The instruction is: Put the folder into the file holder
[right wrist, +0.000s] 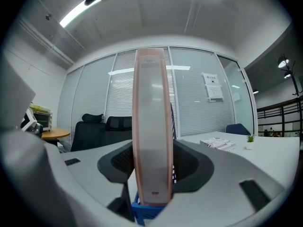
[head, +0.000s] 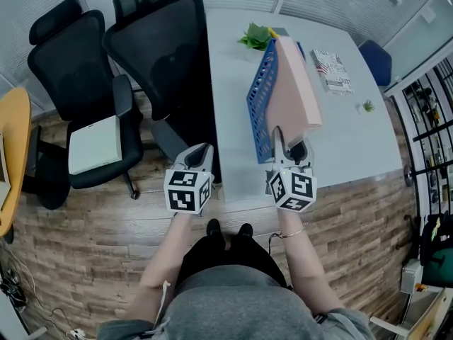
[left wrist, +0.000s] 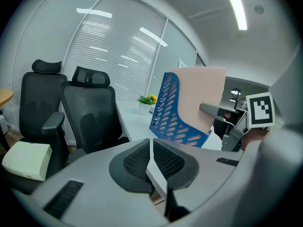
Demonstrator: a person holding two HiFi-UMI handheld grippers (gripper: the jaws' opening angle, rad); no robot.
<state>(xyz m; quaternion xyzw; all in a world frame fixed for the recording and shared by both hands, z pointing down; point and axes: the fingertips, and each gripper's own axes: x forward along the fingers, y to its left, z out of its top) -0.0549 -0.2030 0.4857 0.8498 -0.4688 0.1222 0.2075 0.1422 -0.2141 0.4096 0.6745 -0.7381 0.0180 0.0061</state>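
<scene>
the pink folder (head: pixel 297 91) stood on its edge inside the blue file holder (head: pixel 258 112), on the white table (head: pixel 340 154). its long axis ran straight away from the person, and its near narrow end pointed at the right claw (head: pixel 289 146). in the right gripper view this narrow end (right wrist: pixel 150 126) stood upright exactly between the two jaws. the jaws were wide. on the right side a thin strip of the blue holder showed between the pad and the folder, so i judged that the pads did not press on it, though the gap was very small.

the left claw (head: pixel 200 154) was to the left of the table's edge, over the wooden floor, well apart from the folder. its jaws were together, with nothing between them (left wrist: pixel 150 148). the right claw was clearly the nearer one.

as the folder seemed already in the holder, the next move probably needed only a straight pull of the right claw back toward the person, along the folder's long axis. a move to the side could push the folder or tip the holder.

counted: one folder, one file holder, two claws, two black chairs (head: pixel 152 41), one small green plant (head: pixel 255 35) just behind the holder, one stack of booklets (head: pixel 331 69) to the right of it.
</scene>
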